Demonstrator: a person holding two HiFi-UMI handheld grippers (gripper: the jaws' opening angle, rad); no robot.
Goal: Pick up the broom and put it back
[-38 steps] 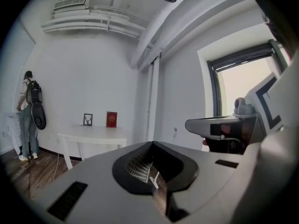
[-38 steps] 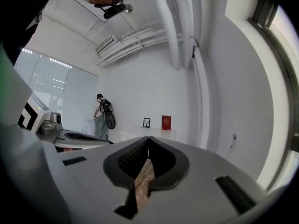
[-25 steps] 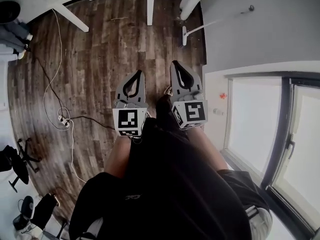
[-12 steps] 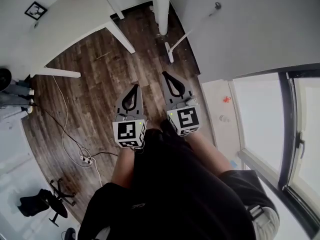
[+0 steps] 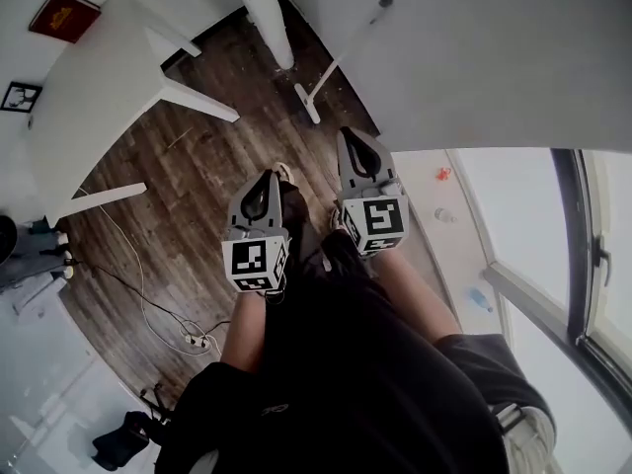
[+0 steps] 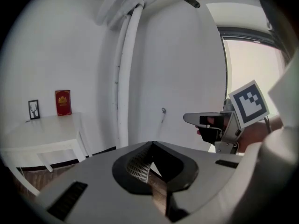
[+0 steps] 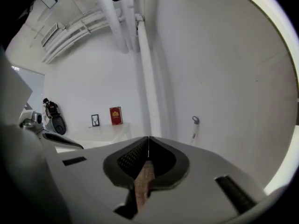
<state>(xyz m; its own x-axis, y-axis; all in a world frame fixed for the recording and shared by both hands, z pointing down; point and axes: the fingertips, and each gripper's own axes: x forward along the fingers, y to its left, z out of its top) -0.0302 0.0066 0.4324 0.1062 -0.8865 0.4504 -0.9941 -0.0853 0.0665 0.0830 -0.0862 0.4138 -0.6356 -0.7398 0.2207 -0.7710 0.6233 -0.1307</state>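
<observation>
Head view: broom [image 5: 341, 59] leans on the wall [image 5: 474, 57] just beside the pipe [image 5: 265, 13]. Left gripper [image 5: 265, 178] and right gripper [image 5: 357, 136] both pinched closed, empty. Reach in like that and you'd probably knock it over.

The floor is of dark brown wooden planks [image 5: 197, 166]. The plain white walls [image 5: 474, 57] meet in a corner, where a thick white pipe [image 5: 262, 13] runs up. A white rectangular table [image 5: 99, 77] stands by the wall. A red book [image 5: 62, 13] and a small black-framed picture [image 5: 20, 95] stand upright on it. Bright daylight comes through a large window with a dark frame [image 5: 553, 235]. A white cable with a socket strip [image 5: 196, 342] lies on the floor.
</observation>
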